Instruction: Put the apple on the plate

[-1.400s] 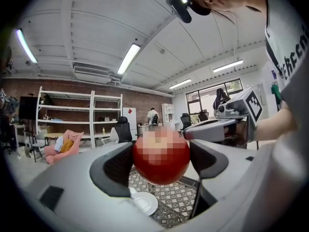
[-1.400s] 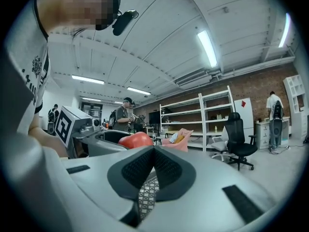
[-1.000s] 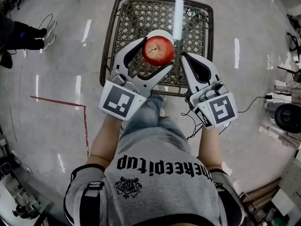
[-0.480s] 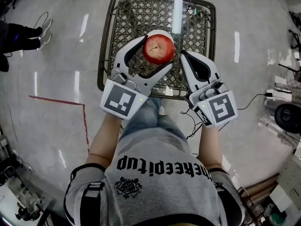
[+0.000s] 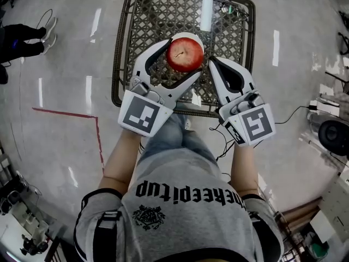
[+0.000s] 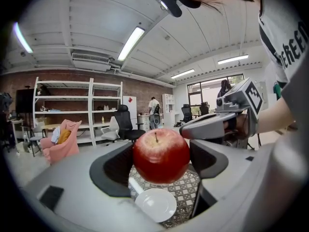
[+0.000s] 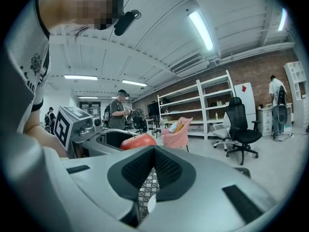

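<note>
1. Tongs number two; the left tongs (image 5: 181,61) pinch the single apple (image 5: 184,53) from either side, one dark pad against each flank, with the stem pointing up.
2. The right tongs (image 5: 212,64) are pressed together at the tips and carry nothing; they lie just beside the apple at its 4 o'clock, and the head view does not settle whether they touch it.
3. One white plate (image 6: 155,204) rests on the table (image 5: 122,42); from the left gripper view it sits at the apple's 6 o'clock, with a strip of lattice showing between fruit and plate, so the two are apart.
4. From the head view the apple covers most of the plate; only a white arc of rim shows at the apple's 12 o'clock.
5. One table stands at the person's 12 o'clock; it has a dark lattice top inside a dark rim.
6. Two marker cubes (image 5: 142,116) show, one on each pair of tongs, at about 7 and 5 o'clock of the apple.
7. On the floor (image 5: 60,64) one red line (image 5: 65,114) runs at 9 o'clock; one other person's legs (image 5: 24,33) reach in at 10 o'clock.
</note>
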`<state>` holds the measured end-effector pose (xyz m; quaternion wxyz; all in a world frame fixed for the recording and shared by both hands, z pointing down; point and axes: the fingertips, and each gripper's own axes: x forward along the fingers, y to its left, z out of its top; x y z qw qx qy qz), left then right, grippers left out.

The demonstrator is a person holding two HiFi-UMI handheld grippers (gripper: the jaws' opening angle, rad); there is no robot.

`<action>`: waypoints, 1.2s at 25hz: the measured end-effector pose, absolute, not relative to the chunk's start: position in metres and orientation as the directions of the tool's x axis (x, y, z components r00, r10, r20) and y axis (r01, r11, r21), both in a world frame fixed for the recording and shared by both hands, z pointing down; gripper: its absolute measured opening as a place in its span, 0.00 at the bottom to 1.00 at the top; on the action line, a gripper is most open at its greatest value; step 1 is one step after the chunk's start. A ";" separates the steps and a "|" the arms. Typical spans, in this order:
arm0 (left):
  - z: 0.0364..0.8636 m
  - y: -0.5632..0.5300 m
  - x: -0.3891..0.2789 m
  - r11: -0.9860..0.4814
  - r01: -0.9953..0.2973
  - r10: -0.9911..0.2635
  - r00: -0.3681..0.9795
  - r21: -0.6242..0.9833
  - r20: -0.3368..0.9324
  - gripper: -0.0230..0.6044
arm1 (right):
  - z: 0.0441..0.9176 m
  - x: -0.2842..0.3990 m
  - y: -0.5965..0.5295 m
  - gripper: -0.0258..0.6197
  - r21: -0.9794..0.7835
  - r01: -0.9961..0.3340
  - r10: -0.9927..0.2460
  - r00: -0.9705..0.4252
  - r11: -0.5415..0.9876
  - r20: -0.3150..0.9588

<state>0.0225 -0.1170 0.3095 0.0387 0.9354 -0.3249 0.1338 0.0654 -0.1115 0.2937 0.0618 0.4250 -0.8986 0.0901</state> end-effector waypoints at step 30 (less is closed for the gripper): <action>0.403 -0.163 0.028 -0.781 -0.623 -0.568 0.740 0.047 0.361 0.65 | 0.368 0.069 -0.156 0.04 -0.182 -0.775 -0.721 -0.630 0.605 0.287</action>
